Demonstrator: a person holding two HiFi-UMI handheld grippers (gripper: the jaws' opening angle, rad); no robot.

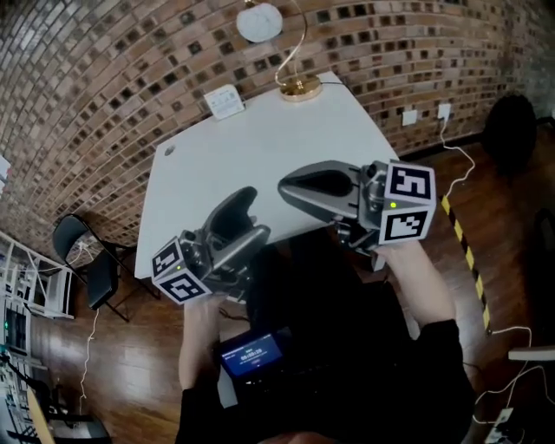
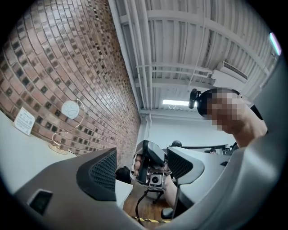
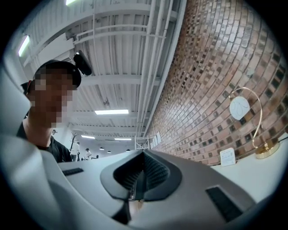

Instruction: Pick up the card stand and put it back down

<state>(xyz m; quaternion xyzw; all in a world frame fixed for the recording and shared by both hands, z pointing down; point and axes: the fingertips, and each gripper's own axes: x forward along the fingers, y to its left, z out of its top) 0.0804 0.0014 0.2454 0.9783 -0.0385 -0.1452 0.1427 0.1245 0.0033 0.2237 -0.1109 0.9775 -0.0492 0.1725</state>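
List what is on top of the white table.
A gold card stand and a small white sign at the far edge. The left gripper and right gripper cover the near edge; anything there is hidden.

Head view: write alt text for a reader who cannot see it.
A person holds two grippers over the near edge of a white table, the left gripper open and the right gripper shut, both empty. At the table's far edge, by a brick wall, stand a gold wire card stand with a round white card and a small white sign.
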